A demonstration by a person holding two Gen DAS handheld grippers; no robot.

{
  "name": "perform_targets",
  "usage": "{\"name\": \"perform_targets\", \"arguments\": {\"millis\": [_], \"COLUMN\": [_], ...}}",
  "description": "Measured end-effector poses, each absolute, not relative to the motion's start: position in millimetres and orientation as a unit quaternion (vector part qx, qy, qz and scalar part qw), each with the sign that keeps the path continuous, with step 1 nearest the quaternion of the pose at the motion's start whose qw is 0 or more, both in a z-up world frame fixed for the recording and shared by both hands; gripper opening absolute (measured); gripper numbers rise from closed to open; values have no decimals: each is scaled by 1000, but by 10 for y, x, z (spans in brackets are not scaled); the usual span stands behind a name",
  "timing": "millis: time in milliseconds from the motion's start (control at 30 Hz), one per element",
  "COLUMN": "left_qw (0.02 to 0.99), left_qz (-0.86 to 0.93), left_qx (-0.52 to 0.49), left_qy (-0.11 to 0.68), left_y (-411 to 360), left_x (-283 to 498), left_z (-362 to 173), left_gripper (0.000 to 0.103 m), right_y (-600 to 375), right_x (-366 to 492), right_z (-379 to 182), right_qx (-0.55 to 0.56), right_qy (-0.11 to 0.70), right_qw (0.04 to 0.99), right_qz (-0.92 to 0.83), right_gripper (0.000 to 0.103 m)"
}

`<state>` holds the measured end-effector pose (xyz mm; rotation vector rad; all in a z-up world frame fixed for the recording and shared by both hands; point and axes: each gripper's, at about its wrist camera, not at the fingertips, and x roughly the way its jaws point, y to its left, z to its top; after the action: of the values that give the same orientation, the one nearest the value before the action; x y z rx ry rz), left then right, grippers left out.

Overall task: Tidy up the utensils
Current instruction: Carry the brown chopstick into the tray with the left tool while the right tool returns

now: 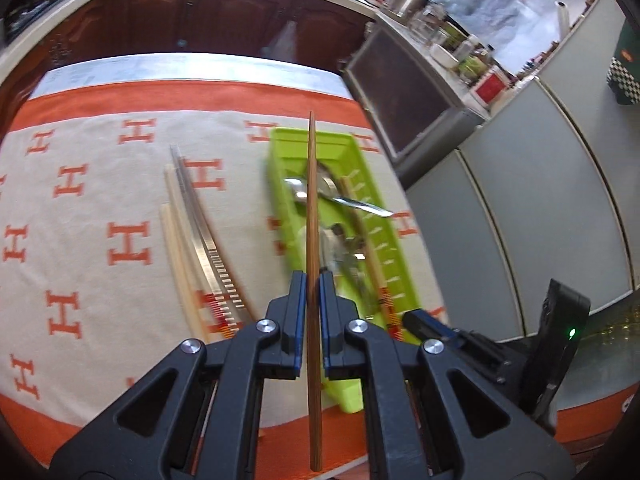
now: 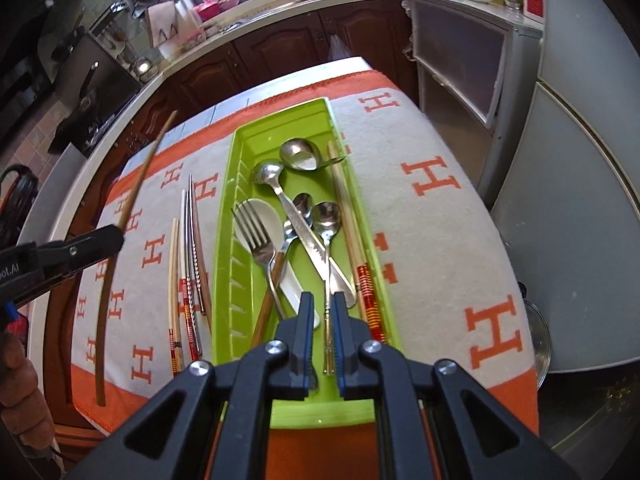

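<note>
The left gripper (image 1: pixel 313 286) is squeezed tight on a long brown wooden chopstick (image 1: pixel 313 216), held up in the air to the left of the green tray (image 2: pixel 224 248). The right gripper (image 2: pixel 321 312) hangs over the near end of the tray. Its jaws are a small way apart, and a thin spoon handle (image 2: pixel 328 320) shows between them; I cannot tell if they touch it. The tray is smooth plastic and full of shiny metal spoons (image 2: pixel 298 154) and a fork (image 2: pixel 254 228). More chopsticks (image 2: pixel 188 256) lie on the soft cloth (image 2: pixel 440 216) just left of the tray. Right of the tray the cloth is bare up to its orange edge.
</note>
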<state>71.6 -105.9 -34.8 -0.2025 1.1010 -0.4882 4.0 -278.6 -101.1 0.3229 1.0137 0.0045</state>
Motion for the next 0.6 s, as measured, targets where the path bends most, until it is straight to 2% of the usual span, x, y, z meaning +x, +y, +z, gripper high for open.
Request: {"name": "perform_targets", "arguments": {"millis": [167, 333, 467, 600], "left_qw": [797, 786, 772, 765], "left_qz": [-251, -234, -213, -220], "left_qx": [-104, -110, -114, -114], "left_qy": [539, 562, 588, 594], "left_y": [-1571, -1874, -1951, -1971], "left_x": [848, 1054, 1164, 1162], "left_z": [-411, -696, -1020, -1110], "left_gripper": [4, 4, 4, 4], "right_y": [-2948, -3066, -3100, -3115], "right_x": [-35, -69, -78, -82], "right_z": [-994, -1002, -1013, -1022], "right_qx": [188, 215, 219, 220], "right_qy": [470, 463, 462, 463], "right_qw": [862, 859, 859, 858], "right_qz": [-14, -25, -28, -28], "right_gripper": [8, 8, 8, 8]}}
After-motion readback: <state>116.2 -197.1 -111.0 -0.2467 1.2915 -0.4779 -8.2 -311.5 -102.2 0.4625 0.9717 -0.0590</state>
